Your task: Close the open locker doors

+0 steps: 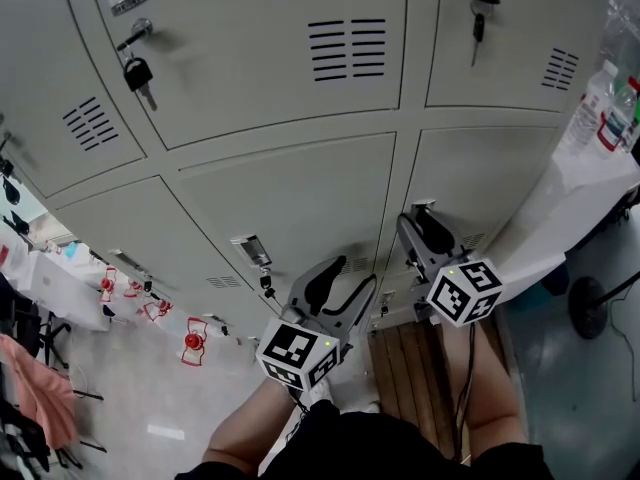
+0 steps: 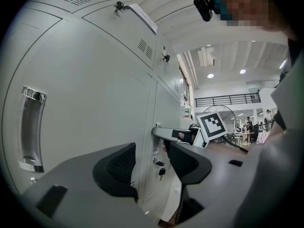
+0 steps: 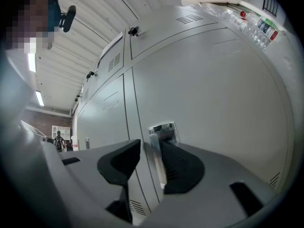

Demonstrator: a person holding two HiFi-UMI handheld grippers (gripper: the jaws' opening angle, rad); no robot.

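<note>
A wall of grey lockers (image 1: 290, 198) fills the head view, and every door I can see lies about flush. My right gripper (image 1: 418, 223) points level at the lower right door (image 1: 490, 178). In the right gripper view its jaws (image 3: 149, 146) stand open around that door's chrome handle (image 3: 161, 129). The right pad lies close beside the handle and the left pad is clear of it. My left gripper (image 1: 345, 280) is open and empty at the seam beside the lower middle door (image 1: 290, 198). That door's flat face (image 2: 85, 103) and its handle (image 2: 32, 127) fill the left of the left gripper view.
Keys hang from the upper doors' locks (image 1: 138, 73) (image 1: 478, 23). A white table (image 1: 590, 183) carrying bottles (image 1: 605, 103) stands to the right of the lockers. Below it are a wooden platform (image 1: 415, 368) and a round fan base (image 1: 598, 306). Red-and-white items (image 1: 193, 340) and pink cloth (image 1: 40, 388) lie at the left.
</note>
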